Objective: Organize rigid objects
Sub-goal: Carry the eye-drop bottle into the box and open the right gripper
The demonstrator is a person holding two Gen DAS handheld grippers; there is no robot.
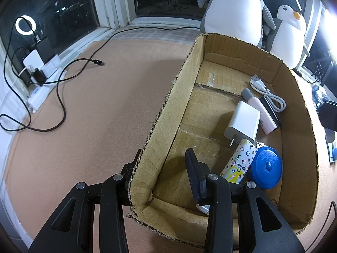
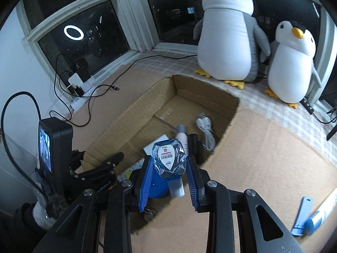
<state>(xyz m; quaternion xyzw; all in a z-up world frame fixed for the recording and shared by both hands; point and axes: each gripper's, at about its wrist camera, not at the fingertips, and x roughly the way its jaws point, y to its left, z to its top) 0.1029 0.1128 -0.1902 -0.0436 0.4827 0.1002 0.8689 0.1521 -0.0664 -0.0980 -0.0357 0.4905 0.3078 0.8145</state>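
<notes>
A tan tabletop [image 1: 94,109] runs up to dark night windows, where two plush penguins, a large penguin [image 2: 227,35] and a small penguin [image 2: 292,63], stand on a checked cloth behind an open cardboard box [image 1: 166,113]. A black cable [image 1: 61,103] loops across the bare surface towards a power strip [image 1: 38,97] by the wall, and a ring light [image 1: 24,25] shows in the glass.

The left tool [image 1: 162,172] is pinched shut on the box's near left wall: one finger sits outside the cardboard, the other inside. Its body and small screen show at the left of the right wrist view.

Inside the box lie a white charger plug [image 1: 244,122], a pink tube [image 1: 263,113] with a grey cap, a coiled white cable [image 1: 267,92], a patterned case [image 1: 240,162] and a round blue container [image 1: 266,166], all gathered along the right side, several touching or overlapping.

The right tool [image 2: 169,172] holds a small clear bottle [image 2: 169,160] of blue liquid between its blue pads, cap end towards the camera, at a narrow opening. In the right wrist view the bottle lies over the box's near end.

On the tabletop at the right, outside the box, lie a blue nail clipper [image 2: 301,217] and a blue and white tube [image 2: 322,213], just beside each other.
</notes>
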